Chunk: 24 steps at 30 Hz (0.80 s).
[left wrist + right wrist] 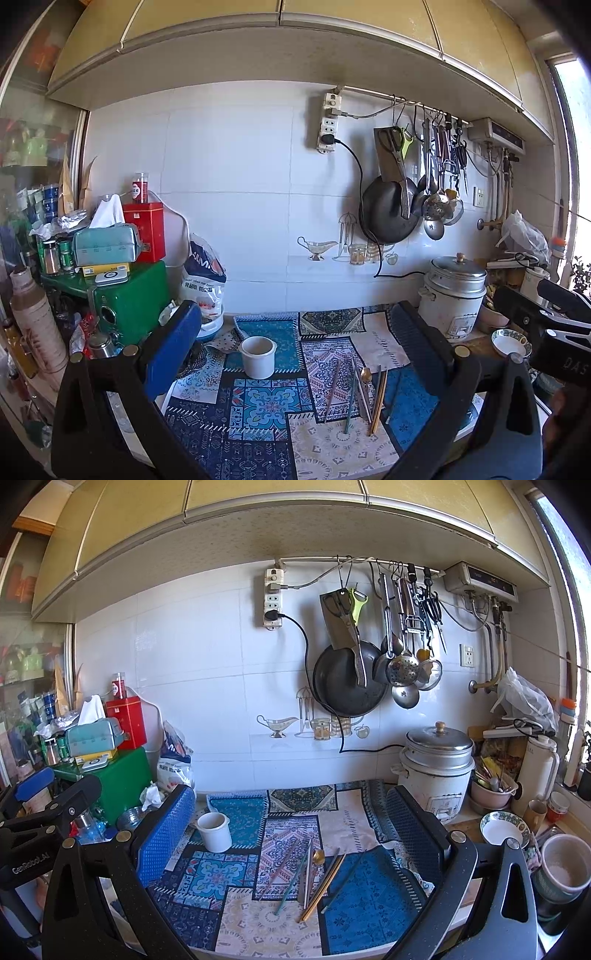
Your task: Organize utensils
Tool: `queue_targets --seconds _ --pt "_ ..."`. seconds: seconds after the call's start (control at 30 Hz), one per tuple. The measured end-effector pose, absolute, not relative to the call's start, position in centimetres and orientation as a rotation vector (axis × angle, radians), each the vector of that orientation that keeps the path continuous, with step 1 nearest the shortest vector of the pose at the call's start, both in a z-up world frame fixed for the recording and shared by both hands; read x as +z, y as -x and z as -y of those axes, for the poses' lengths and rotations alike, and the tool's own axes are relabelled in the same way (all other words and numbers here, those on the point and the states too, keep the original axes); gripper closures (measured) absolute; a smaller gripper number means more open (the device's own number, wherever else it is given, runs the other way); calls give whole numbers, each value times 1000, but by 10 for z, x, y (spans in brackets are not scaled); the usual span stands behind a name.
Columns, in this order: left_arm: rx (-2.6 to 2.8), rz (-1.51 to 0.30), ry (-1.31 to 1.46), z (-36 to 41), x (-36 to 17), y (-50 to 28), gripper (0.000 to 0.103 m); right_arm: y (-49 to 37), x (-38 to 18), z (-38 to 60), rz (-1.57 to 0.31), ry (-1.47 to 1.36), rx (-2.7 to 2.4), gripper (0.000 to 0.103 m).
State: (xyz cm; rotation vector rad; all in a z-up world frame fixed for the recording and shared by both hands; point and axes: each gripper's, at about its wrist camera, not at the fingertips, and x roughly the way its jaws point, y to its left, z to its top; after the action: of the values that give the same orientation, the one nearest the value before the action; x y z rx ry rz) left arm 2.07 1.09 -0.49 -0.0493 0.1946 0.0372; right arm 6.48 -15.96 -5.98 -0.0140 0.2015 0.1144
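Chopsticks (325,882) and gold-bowled spoon (317,857) lie loose on patterned cloth over tabletop (469,818), right of empty white cup (214,830). Left hand-held gripper (295,339) and right hand-held gripper (291,823) both gape wide, empty. Sticks likely light, stiff, slippery; pinch mid-shaft.
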Motion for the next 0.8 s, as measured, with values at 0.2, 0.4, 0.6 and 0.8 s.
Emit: queue_targets --seconds 0.2,0.4,0.6,0.8 --pt "38 -208 41 -3 -5 -32 0 -75 -64 167 -220 5 108 0" --pt "30 -258 45 2 -14 -56 0 -96 -75 176 -257 1 77 0" --pt "19 -357 69 7 -37 -98 0 -133 -102 193 -349 -16 0 0" --pt "-2 -495 41 19 -79 -154 0 -172 -142 216 -491 -10 -99 0"
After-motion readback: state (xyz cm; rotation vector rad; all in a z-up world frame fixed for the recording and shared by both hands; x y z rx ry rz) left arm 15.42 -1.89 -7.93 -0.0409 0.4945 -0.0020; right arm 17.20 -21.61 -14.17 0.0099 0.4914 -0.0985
